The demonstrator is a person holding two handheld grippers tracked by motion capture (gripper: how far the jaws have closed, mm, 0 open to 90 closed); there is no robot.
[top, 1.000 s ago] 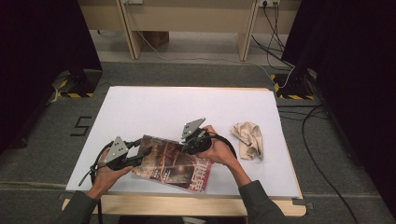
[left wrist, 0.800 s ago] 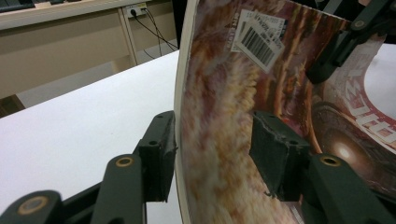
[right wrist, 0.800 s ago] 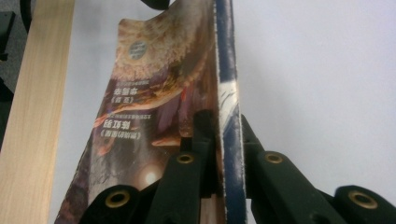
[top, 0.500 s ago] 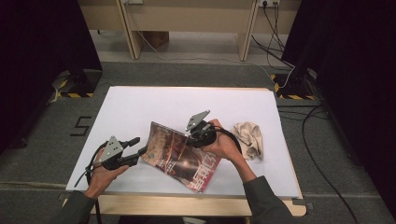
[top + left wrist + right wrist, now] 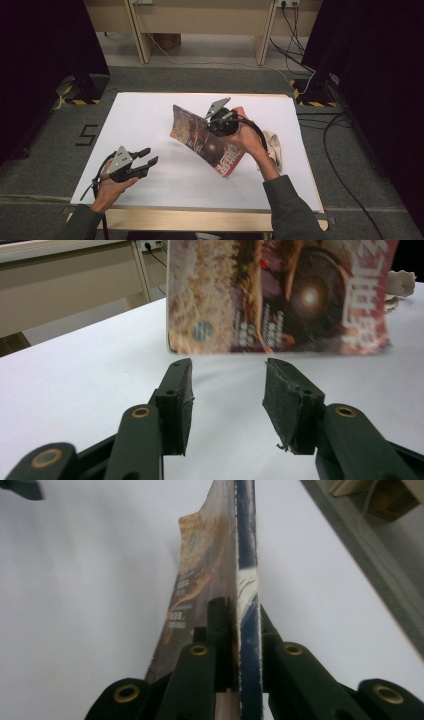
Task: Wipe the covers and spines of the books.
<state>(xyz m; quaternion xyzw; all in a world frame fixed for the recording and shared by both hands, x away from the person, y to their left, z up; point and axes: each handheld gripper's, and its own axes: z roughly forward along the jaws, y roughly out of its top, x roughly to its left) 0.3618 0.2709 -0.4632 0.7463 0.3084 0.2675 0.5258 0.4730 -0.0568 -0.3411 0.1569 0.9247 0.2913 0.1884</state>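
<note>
High view: the right gripper [image 5: 214, 121], jaws clamped on a magazine [image 5: 202, 140], now carries it tilted above the white table [image 5: 150, 115]; a second earlier it lay flat between both grippers. The left gripper [image 5: 148, 157] stands well apart at the table's near left, where its jaws have just been closing, with nothing between them. A beige cloth [image 5: 274, 145] lies beside the right hand.

Left gripper view: the parted pads [image 5: 179, 405] face the glossy cover [image 5: 280, 295], printed with food photographs and white lettering.

Right gripper view: the jaws pinch the magazine [image 5: 235, 555], seen edge-on, its cover bowing left.
</note>
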